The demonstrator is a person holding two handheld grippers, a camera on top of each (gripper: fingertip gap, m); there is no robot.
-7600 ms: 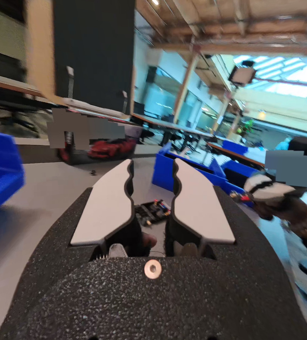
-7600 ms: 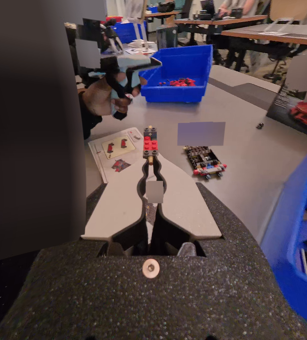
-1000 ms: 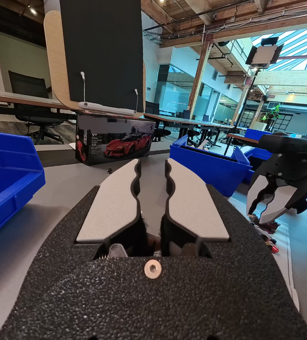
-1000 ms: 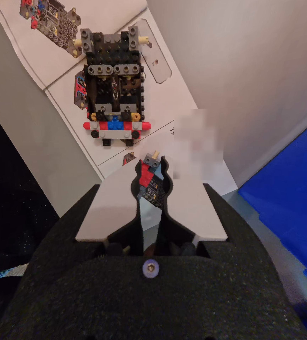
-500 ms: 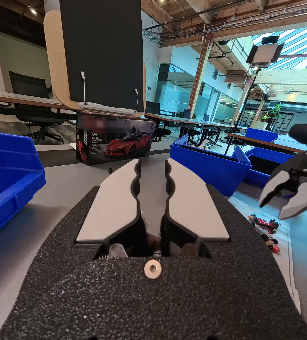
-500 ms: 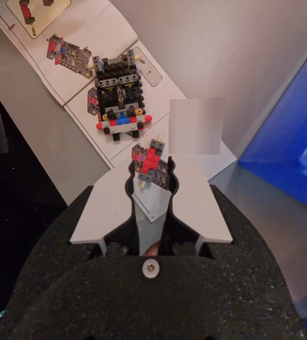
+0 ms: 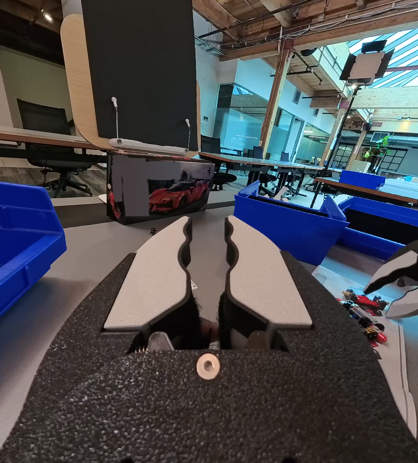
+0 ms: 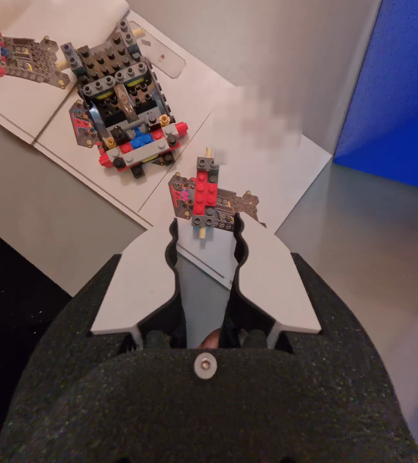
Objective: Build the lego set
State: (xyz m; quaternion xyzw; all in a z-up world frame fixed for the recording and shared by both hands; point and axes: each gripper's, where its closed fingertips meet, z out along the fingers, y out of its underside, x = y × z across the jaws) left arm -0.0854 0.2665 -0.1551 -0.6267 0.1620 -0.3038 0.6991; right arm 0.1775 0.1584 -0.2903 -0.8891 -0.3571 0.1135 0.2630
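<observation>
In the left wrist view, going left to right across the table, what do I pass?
Blue plastic bin → dark box picturing a red car → second blue bin → third blue bin.

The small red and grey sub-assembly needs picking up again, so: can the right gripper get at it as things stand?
Probably yes. The right gripper is open, the red and grey sub-assembly lies loose on the instruction booklet just beyond its fingers, with nothing between.

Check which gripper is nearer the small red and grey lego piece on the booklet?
Right. The right gripper hangs open just above the small red and grey lego piece; the left gripper sits off to its side, aimed away.
</observation>
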